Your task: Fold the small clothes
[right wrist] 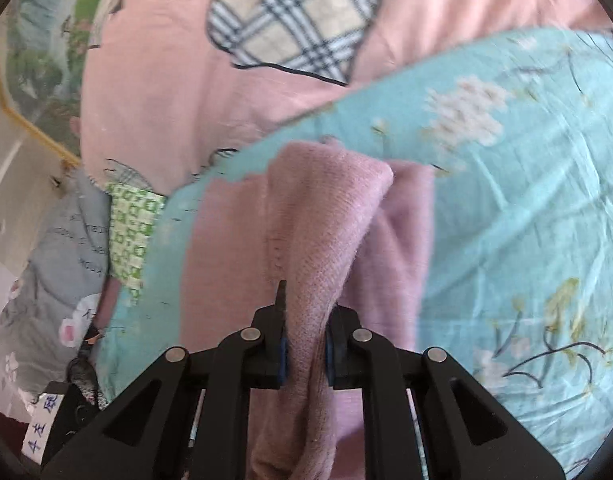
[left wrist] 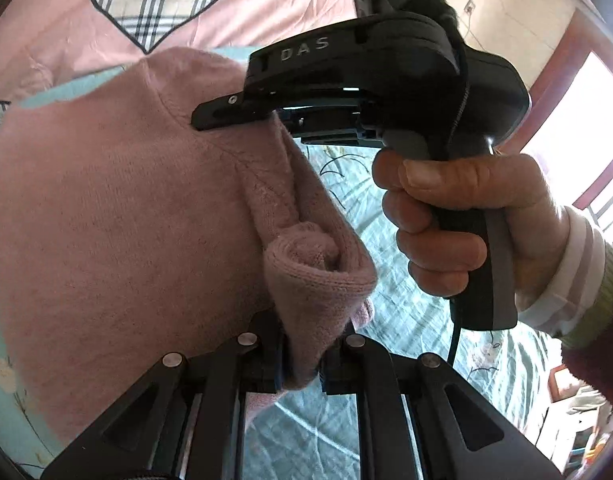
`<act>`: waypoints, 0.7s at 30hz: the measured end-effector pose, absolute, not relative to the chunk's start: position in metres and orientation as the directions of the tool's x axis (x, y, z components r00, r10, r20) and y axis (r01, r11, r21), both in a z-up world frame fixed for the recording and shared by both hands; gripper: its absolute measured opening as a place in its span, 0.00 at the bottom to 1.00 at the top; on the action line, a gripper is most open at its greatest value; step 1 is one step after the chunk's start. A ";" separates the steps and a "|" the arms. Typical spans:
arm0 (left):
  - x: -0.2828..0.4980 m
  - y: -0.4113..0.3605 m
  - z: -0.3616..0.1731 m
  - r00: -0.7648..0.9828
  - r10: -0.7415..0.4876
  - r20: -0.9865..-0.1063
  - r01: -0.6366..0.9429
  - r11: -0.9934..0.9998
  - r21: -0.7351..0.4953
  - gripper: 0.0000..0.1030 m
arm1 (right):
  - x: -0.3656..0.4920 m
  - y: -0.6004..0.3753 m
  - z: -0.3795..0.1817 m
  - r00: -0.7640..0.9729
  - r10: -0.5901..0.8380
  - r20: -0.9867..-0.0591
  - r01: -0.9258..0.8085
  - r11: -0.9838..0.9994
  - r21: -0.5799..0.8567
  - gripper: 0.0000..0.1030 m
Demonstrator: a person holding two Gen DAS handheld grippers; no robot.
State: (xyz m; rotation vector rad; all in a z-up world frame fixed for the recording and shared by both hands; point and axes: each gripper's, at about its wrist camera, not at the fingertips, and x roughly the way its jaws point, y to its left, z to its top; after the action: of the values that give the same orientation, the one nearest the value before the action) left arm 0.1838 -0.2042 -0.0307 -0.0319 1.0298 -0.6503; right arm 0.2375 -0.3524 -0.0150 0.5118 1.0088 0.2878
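Observation:
A small pink knit sweater hangs lifted above a light blue floral bedsheet. My left gripper is shut on a bunched edge of the sweater near its rolled cuff. The right gripper shows in the left wrist view, held by a hand, its fingers clamped on the sweater's upper edge. In the right wrist view my right gripper is shut on a thick fold of the pink sweater, which drapes down over the blue sheet.
A pink quilt with a plaid heart patch lies behind the blue sheet. A grey printed garment and a green-checked cloth lie at the left. A bright window stands at the right.

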 end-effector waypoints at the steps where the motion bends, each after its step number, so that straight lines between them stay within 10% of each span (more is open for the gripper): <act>1: 0.185 -0.204 -0.031 0.344 -0.519 -0.783 0.485 0.812 -0.325 0.11 | 0.237 -0.354 -0.016 0.515 0.461 -0.722 0.005 0.841 0.541 0.14; 7: 0.196 -0.207 -0.041 0.279 -0.521 -0.806 0.451 0.813 -0.369 0.23 | 0.241 -0.368 -0.033 0.485 0.452 -0.749 0.046 0.842 0.538 0.19; 12: 0.188 -0.191 -0.033 0.259 -0.544 -0.798 0.448 0.800 -0.399 0.57 | 0.231 -0.376 -0.020 0.526 0.399 -0.751 0.079 0.856 0.510 0.26; 21: 0.169 -0.129 -0.019 0.272 -0.520 -0.810 0.371 0.833 -0.410 0.63 | 0.178 -0.390 0.007 0.610 0.296 -0.735 0.174 0.855 0.489 0.31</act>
State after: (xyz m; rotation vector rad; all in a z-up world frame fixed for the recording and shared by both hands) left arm 0.1688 -0.1291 -0.0194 -0.1497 1.1481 -0.6026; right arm 0.1777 -0.3903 0.0070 0.5610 0.9252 0.0754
